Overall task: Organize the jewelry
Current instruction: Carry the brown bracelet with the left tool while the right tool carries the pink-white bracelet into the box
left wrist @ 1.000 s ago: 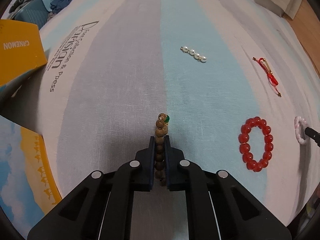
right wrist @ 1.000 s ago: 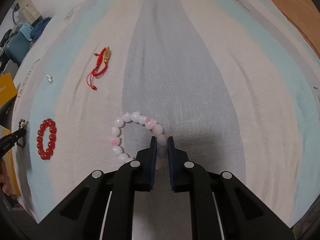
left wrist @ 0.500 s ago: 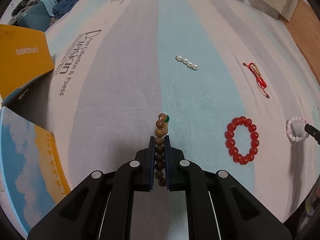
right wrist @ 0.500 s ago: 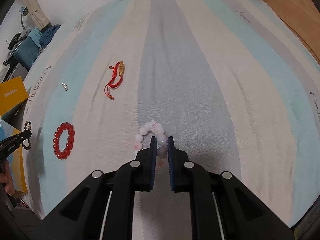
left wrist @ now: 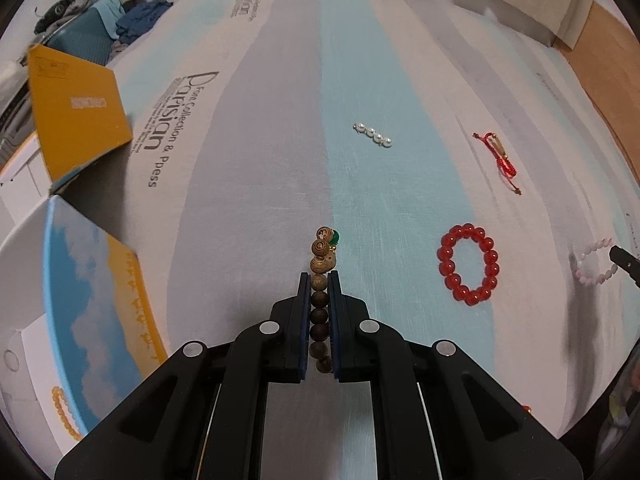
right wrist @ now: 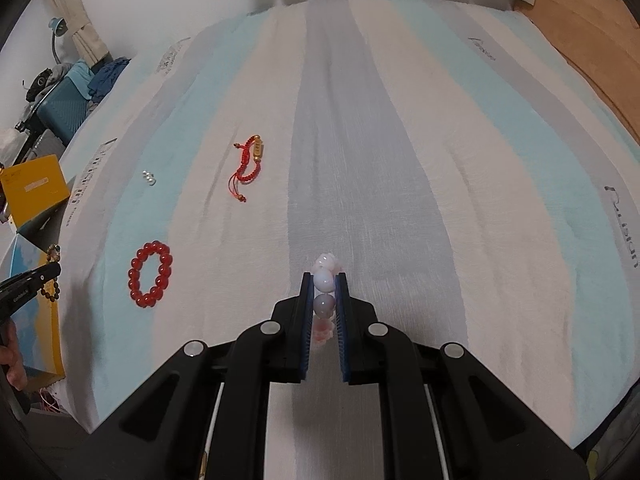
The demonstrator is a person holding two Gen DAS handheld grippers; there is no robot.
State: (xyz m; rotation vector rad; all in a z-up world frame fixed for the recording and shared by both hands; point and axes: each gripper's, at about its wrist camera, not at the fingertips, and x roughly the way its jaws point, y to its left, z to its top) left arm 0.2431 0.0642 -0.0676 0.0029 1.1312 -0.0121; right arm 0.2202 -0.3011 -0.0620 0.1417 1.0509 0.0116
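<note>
Both my grippers have risen off the striped mattress [right wrist: 400,160] in the last second, each taking a bracelet with it: the bed sits lower and wider in both views than it did a moment ago. My left gripper [left wrist: 319,280] is clamped on the wooden bead bracelet [left wrist: 321,258], whose pale carved beads and one green bead stick out past the fingertips at frame centre. My right gripper [right wrist: 324,280] is pinched on the pink-and-white bead bracelet [right wrist: 323,280], which a second ago lay as an open ring on the grey stripe and now hangs bunched between the fingers. Both pickups look done, so I judge the next step is carrying them to the blue-and-yellow box [left wrist: 100,280] at the left edge of the left view. The red bead bracelet [left wrist: 469,264], the red cord bracelet [left wrist: 498,156] and the pearl string [left wrist: 372,134] lie untouched on the cloth.
</note>
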